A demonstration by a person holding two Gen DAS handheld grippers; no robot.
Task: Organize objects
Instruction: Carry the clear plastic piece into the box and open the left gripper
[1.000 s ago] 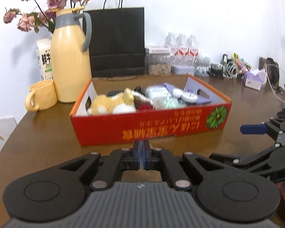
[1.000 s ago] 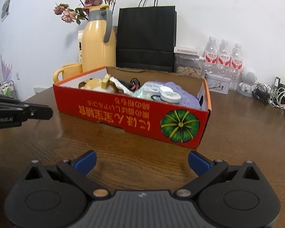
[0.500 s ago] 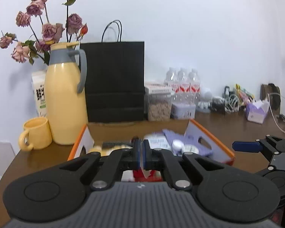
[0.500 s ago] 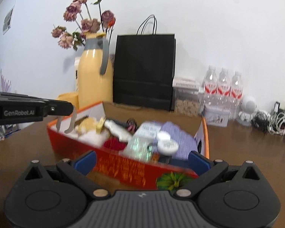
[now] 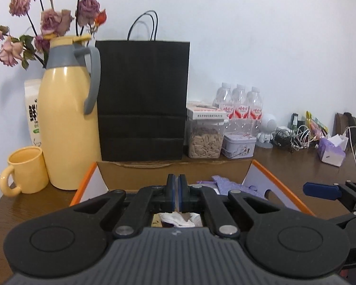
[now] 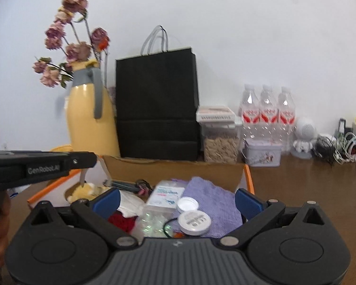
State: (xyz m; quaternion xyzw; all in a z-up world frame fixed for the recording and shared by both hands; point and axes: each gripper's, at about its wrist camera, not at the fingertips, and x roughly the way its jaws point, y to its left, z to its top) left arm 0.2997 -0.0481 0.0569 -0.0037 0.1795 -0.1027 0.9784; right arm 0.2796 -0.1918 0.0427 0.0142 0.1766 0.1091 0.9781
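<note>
Hovering over the red box (image 6: 246, 178), which sits near the table's back edge, both grippers point in. Left gripper (image 5: 176, 196): fingers pressed together, holding nothing. Right gripper (image 6: 176, 200): fingers spread wide, framing the white jar (image 6: 194, 222), its loose lid (image 6: 188, 204) and the purple cloth (image 6: 211, 204), probably lining up a pick. Plush toy (image 6: 85, 191) lies at the box's left end.

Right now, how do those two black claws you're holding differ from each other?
The left claw has its blue tips pressed together, while the right claw is spread wide. The left one holds nothing; neither does the right. Both hang over the orange-edged box of odds and ends, and both share the same black build.
</note>
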